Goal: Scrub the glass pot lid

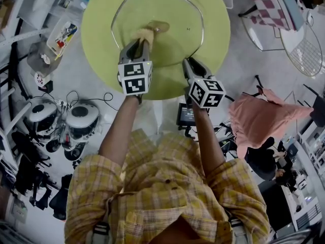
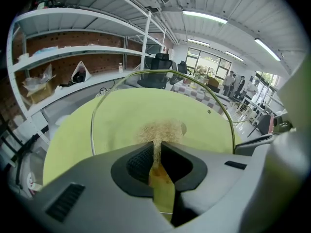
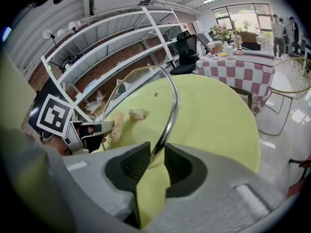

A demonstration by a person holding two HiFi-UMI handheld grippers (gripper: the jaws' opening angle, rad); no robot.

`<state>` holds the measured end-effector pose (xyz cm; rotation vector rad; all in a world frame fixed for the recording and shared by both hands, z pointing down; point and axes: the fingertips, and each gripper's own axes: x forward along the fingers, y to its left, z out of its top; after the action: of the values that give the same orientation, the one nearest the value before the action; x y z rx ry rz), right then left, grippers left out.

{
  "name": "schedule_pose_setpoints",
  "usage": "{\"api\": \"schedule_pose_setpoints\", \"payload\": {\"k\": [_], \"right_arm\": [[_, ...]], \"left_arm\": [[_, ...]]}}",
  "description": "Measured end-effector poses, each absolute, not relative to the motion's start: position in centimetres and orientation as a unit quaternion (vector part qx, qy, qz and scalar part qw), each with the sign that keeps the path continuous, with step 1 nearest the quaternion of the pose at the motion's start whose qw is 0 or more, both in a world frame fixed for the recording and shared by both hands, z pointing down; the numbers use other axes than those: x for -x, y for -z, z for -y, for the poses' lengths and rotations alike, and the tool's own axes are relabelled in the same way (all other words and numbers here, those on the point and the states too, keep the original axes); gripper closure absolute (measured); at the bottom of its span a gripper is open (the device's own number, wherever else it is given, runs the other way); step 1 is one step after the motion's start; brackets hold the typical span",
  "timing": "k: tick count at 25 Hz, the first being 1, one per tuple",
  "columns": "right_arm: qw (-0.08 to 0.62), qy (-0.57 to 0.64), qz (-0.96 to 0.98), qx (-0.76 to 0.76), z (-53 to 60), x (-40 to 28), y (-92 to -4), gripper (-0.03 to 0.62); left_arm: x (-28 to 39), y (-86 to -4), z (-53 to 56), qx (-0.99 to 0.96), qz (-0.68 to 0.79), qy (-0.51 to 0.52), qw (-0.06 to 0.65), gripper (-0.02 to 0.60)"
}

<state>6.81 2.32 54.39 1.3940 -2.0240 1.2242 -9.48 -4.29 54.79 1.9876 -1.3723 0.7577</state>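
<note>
The glass pot lid [image 1: 172, 14] with a metal rim stands tilted over the round yellow-green table [image 1: 101, 29]. Its beige knob [image 1: 158, 28] faces me. My left gripper [image 1: 139, 42] is shut on a tan fibrous scrubber [image 1: 144, 34], which is pressed to the glass beside the knob. The left gripper view shows the scrubber [image 2: 160, 130] sticking out of the shut gripper [image 2: 156, 152] against the lid [image 2: 146, 101]. My right gripper [image 1: 187, 62] is shut on the lid's near rim; the rim [image 3: 170, 110] runs down between its jaws [image 3: 156, 157]. That view also catches the knob [image 3: 138, 114] and the scrubber [image 3: 116, 119].
A checkered table [image 1: 271, 4] and a wire chair [image 1: 304, 50] stand at the upper right. A pink cloth [image 1: 264, 118] hangs at the right, with a seated person [image 1: 266, 159] below it. Round appliances and cables [image 1: 81, 116] lie on the floor at the left. Shelving [image 2: 73, 52] lines the wall.
</note>
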Motion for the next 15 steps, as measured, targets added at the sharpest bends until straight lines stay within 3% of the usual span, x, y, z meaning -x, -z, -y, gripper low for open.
{"api": "schedule_pose_setpoints", "payload": {"k": [15], "right_arm": [[0.134, -0.489, 0.718, -0.477, -2.4, -6.6, -54.5, 0.505]], "left_arm": [[14.1, -54.7, 3.6, -0.724, 0.55, -0.276, 0.311, 0.529]]}}
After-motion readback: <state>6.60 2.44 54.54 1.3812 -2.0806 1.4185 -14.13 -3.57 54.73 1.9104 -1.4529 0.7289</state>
